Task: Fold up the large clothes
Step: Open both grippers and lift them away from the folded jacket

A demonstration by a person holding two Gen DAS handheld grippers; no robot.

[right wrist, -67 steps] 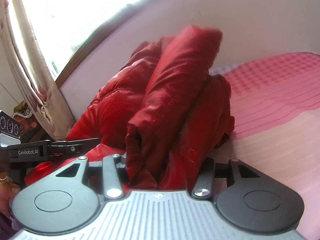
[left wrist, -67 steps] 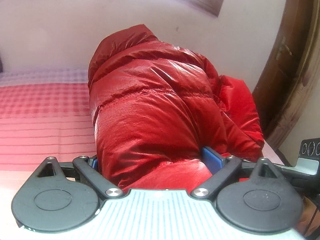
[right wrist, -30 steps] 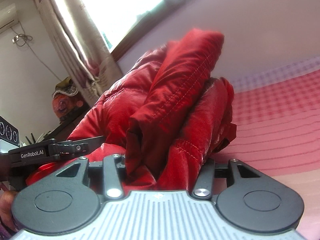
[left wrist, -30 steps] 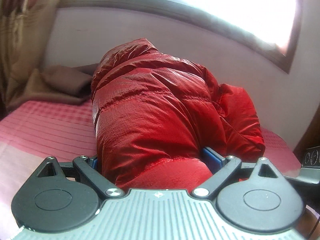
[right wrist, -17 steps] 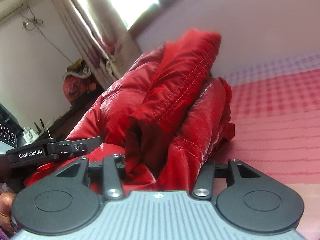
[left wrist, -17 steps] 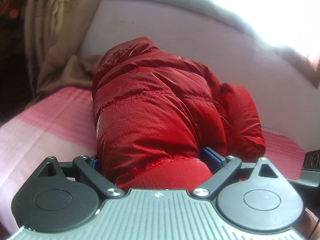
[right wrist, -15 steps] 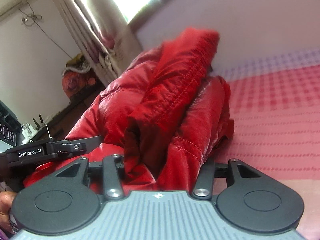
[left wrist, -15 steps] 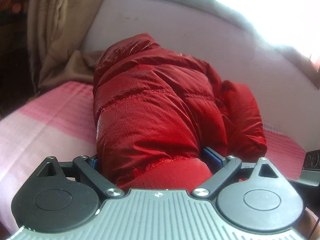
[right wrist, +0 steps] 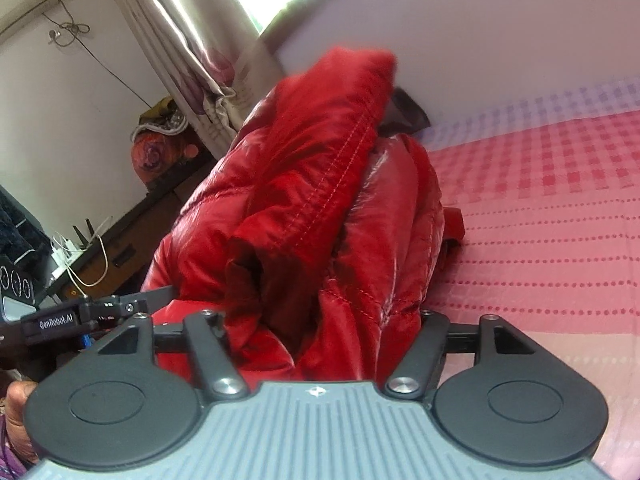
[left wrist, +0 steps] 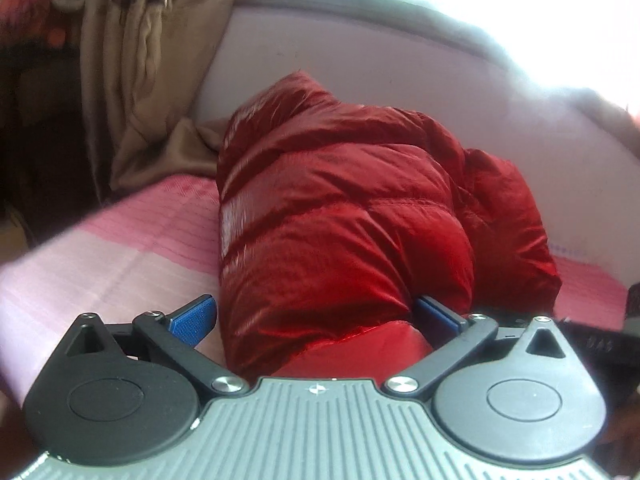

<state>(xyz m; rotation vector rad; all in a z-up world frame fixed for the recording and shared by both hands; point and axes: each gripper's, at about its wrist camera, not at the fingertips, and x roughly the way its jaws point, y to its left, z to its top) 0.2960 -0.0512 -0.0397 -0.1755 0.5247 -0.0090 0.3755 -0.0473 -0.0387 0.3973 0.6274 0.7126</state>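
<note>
red puffer jacket (left wrist: pixel 344 232) bundled in a thick fold on the pink checked bedspread (right wrist: pixel 552 216), near the wall under the window.

left gripper (left wrist: pixel 316 316): jaws opening; the left blue pad (left wrist: pixel 192 316) stands clear of the cloth, the other sits against it. released.

right gripper (right wrist: pixel 320 320): jaws opening too, with jacket folds bunched between them; pads hidden by cloth, so grip probably slackening, not sure.

step, as i judge it: setting the folded bundle down and letting go.

next: draw both grippers straight back without dragging the slippery fabric, or the fold springs open.
</note>
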